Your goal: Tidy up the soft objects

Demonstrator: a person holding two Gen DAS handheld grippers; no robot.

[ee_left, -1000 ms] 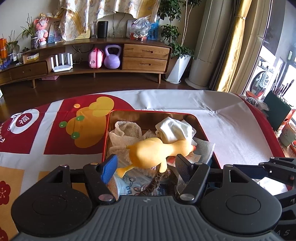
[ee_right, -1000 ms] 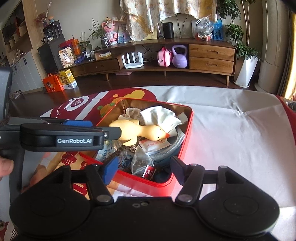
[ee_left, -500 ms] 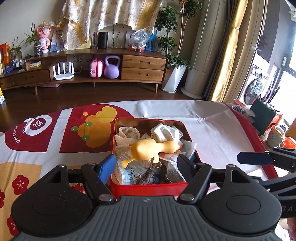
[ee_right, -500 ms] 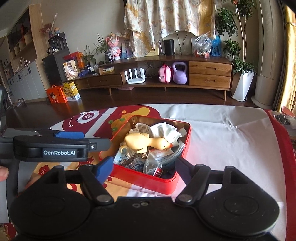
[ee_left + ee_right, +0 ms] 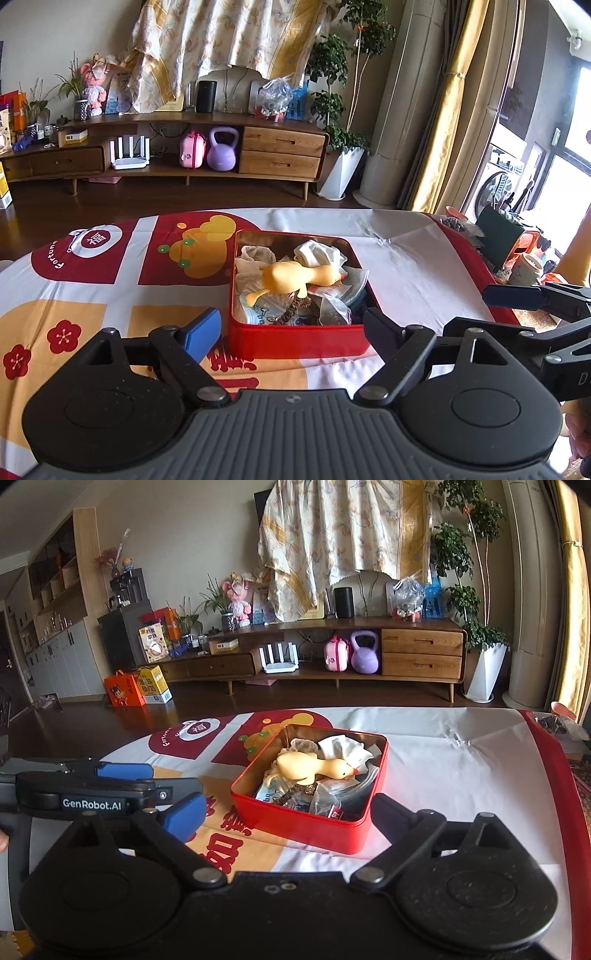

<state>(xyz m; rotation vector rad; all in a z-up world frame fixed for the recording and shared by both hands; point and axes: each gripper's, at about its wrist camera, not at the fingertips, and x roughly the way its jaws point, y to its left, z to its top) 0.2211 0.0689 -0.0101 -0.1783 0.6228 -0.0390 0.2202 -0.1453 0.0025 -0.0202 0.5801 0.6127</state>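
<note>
Both grippers have pulled back from the red tin (image 5: pixel 295 341), jaws just opening. Left gripper (image 5: pixel 291 328) and right gripper (image 5: pixel 291 818) stand wide apart, holding nothing. Yellow duck (image 5: pixel 295 278) lies atop cloths and packets inside the tin on the tablecloth (image 5: pixel 406 266).

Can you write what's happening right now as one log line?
left gripper: open, empty, jaws just widened | right gripper: same | yellow duck: in red tin
</note>
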